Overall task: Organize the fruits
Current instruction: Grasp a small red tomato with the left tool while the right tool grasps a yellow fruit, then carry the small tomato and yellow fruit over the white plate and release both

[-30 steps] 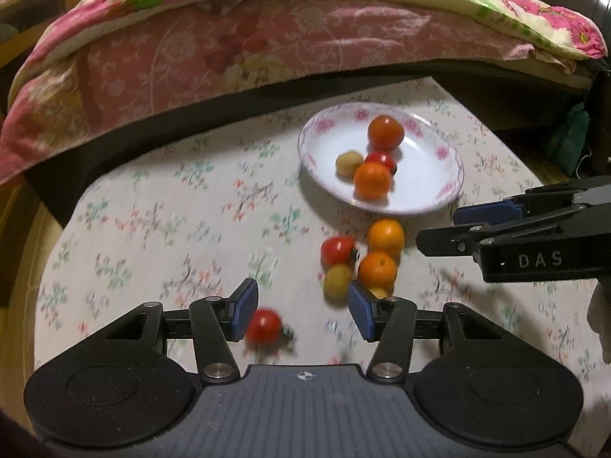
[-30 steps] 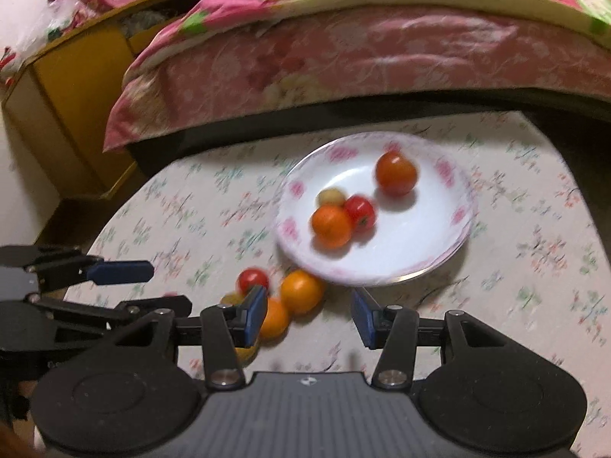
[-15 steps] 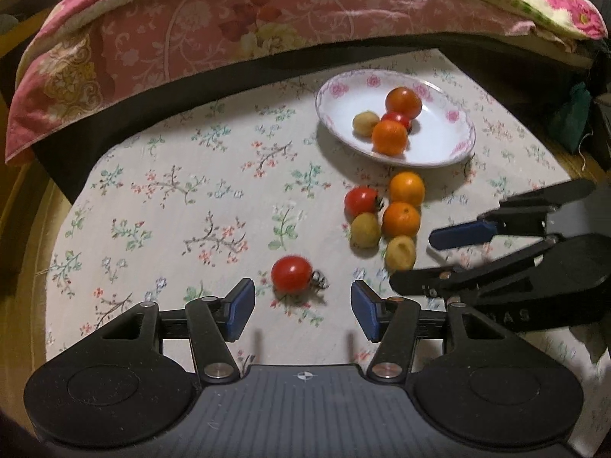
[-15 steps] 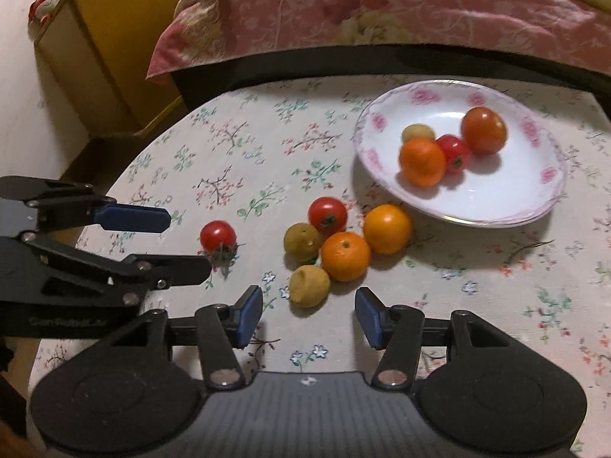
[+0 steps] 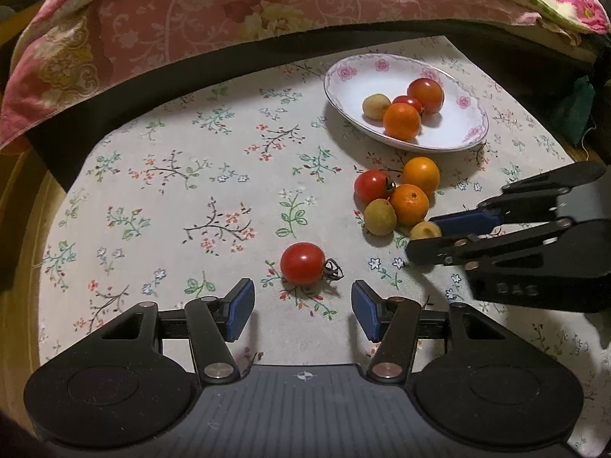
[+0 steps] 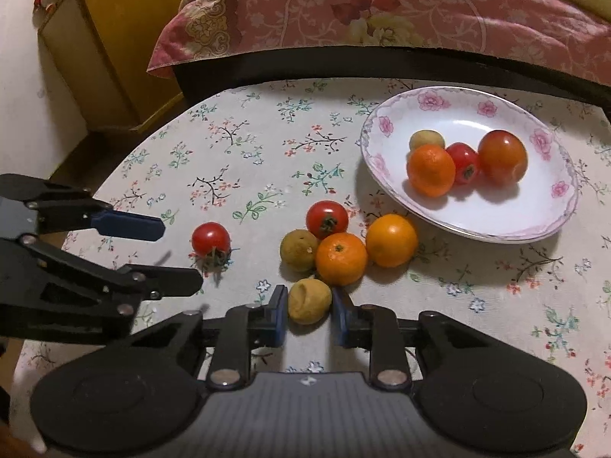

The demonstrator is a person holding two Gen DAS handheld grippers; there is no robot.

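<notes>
A white floral plate holds several fruits. Loose fruits lie on the flowered tablecloth: a lone red tomato, another tomato, two oranges and a yellow-green fruit. My left gripper is open, just short of the lone tomato. My right gripper has closed onto a small yellow fruit, which rests on the cloth; it also shows in the left wrist view between the right fingers.
A bed with a pink floral quilt runs along the table's far edge. A yellow wooden cabinet stands at the back left. The table edge curves close on the left.
My right gripper moved down and forward and closed around the small yellow fruit. My left gripper stayed open near the lone tomato.
</notes>
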